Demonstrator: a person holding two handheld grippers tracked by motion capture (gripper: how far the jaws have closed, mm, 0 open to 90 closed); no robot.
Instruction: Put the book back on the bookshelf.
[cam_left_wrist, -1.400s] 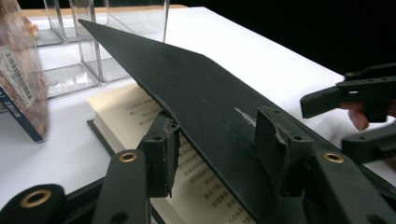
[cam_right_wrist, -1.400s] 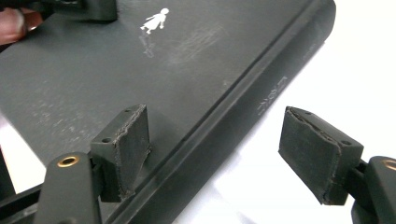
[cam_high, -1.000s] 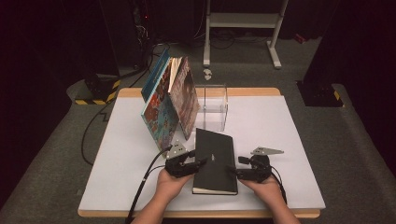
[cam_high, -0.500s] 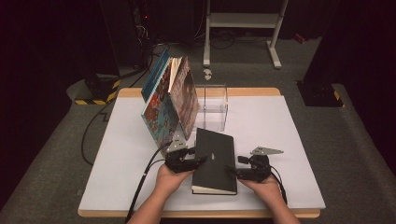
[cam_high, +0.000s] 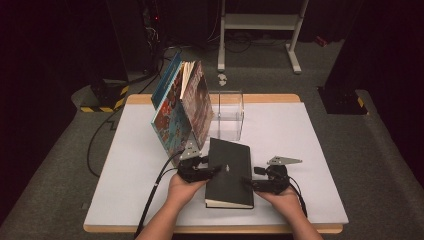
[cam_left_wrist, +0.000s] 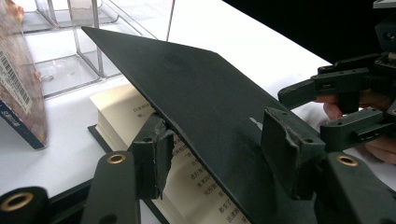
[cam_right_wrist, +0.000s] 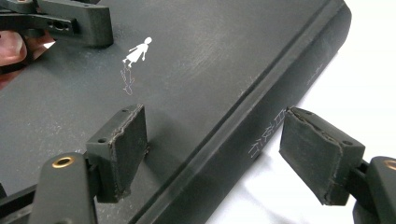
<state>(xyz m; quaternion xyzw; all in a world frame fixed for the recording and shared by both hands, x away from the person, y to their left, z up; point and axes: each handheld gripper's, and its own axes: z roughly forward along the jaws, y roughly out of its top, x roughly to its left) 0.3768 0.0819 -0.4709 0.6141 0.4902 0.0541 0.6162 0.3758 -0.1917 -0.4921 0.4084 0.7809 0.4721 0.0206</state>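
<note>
A black hardcover book (cam_high: 230, 172) lies on the white table (cam_high: 310, 150) in front of the person. My left gripper (cam_high: 212, 169) is at its left edge. In the left gripper view the front cover (cam_left_wrist: 210, 102) is lifted off the printed pages (cam_left_wrist: 116, 112) and slants between my left gripper's (cam_left_wrist: 222, 144) jaws. One pad is under the cover, the other above it. These jaws have just been opening and do not clamp the cover. My right gripper (cam_right_wrist: 222, 147) straddles the spine (cam_right_wrist: 261, 140), open, with one pad on the cover and the other beside the spine over the table.
Colourful picture books (cam_high: 182, 107) lean upright against a clear acrylic stand (cam_high: 230, 112) just behind the black book. The table's wooden front edge (cam_high: 215, 227) is near the person's forearms. A cable (cam_high: 155, 190) trails from the left gripper off the table.
The left gripper has shifted slightly away from the person along the book's left edge. The right gripper and the book have stayed in place.
</note>
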